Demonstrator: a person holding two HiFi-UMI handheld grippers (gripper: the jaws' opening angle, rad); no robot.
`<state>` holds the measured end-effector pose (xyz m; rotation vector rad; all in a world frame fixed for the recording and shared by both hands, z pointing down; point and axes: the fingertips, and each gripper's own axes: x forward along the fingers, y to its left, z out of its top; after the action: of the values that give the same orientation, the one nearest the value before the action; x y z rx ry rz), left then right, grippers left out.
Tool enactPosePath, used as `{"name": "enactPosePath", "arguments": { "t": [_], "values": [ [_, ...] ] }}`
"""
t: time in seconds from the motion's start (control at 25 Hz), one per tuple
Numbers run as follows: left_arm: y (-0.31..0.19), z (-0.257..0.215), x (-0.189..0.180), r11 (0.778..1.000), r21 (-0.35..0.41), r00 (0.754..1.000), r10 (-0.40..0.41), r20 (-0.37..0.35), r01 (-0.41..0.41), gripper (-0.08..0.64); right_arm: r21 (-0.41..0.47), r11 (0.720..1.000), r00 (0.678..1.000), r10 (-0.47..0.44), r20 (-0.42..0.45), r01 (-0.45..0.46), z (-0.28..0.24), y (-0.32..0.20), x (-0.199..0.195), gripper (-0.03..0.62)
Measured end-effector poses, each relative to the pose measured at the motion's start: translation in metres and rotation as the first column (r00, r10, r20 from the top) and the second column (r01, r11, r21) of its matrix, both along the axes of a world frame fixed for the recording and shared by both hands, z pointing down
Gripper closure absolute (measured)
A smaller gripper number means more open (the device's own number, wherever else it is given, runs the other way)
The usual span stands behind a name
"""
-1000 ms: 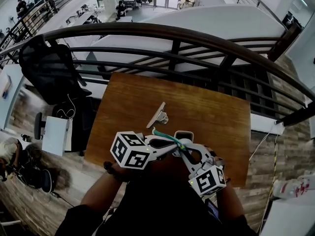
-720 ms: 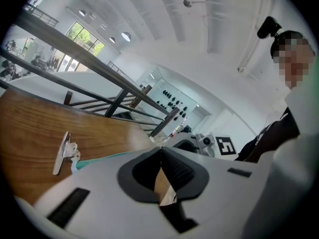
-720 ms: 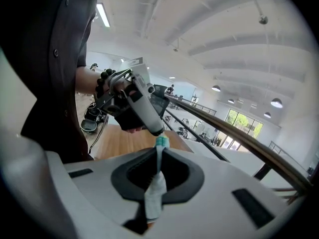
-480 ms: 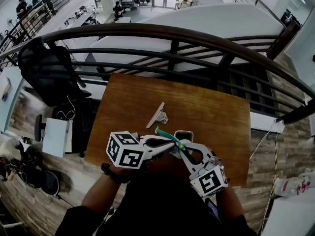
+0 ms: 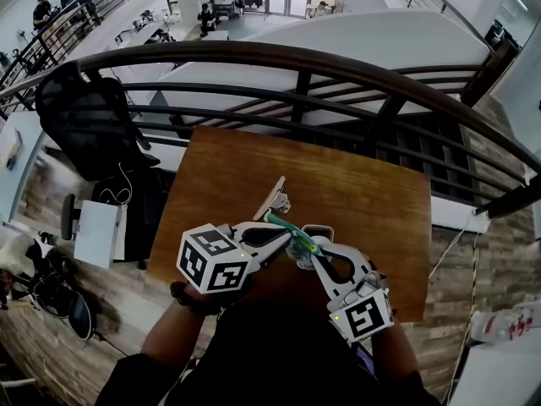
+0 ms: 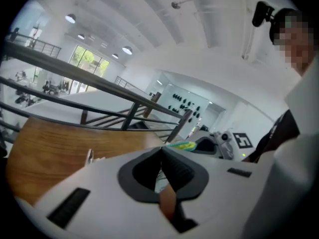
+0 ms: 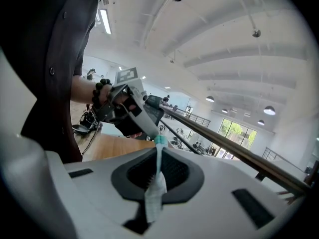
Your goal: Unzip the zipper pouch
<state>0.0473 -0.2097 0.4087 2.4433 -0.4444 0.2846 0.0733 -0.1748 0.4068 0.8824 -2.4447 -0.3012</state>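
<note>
Both claws are clamped on the zipper pouch (image 5: pixel 286 227) at the moment. The left claw (image 6: pixel 160 152) is pinched tight on one end of it. The right claw (image 7: pixel 158 151) is squeezed on its gridded, teal-edged strip. The pouch sits between them over the near side of the wooden desk (image 5: pixel 363 193), near a small pale clip-like thing (image 5: pixel 275 200).

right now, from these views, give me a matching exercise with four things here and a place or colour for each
1. zipper pouch
2. table
3. office chair
4. railing

a. black, beside the table's left edge
b. brown wood
c. dark, curving beyond the table's far edge
d. teal zipper, held up above the table

Pairs: 1-d, 2-b, 3-a, 4-c
</note>
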Motion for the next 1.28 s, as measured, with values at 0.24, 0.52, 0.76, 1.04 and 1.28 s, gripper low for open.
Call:
{"name": "enactPosePath", "arguments": {
  "t": [0.24,0.52,0.76,1.04,1.28],
  "values": [
    [0.003,-0.010,-0.004,0.999,0.039,1.000,0.004,-0.012,-0.003,0.546,-0.008,1.000,1.000,-0.003,0.015,0.004,-0.006,0.001,0.004,0.591],
    [0.002,-0.004,-0.008,0.998,0.064,0.999,-0.022,0.024,0.020,0.546,0.014,1.000,1.000,-0.009,0.018,0.009,-0.005,0.003,0.005,0.591],
    [0.000,-0.002,-0.011,0.997,0.058,0.998,-0.050,0.030,0.048,0.546,0.012,1.000,0.999,0.000,0.045,0.000,-0.010,0.008,0.016,0.590],
    [-0.002,0.003,-0.020,0.994,0.080,0.995,-0.081,0.066,0.076,0.546,0.031,0.999,0.998,0.007,0.064,-0.009,-0.013,0.013,0.020,0.589],
    [0.000,0.012,-0.024,0.991,0.076,0.990,-0.112,0.090,0.106,0.545,0.019,1.000,0.999,0.012,0.039,-0.013,-0.006,0.014,0.022,0.589]
  ]
}}
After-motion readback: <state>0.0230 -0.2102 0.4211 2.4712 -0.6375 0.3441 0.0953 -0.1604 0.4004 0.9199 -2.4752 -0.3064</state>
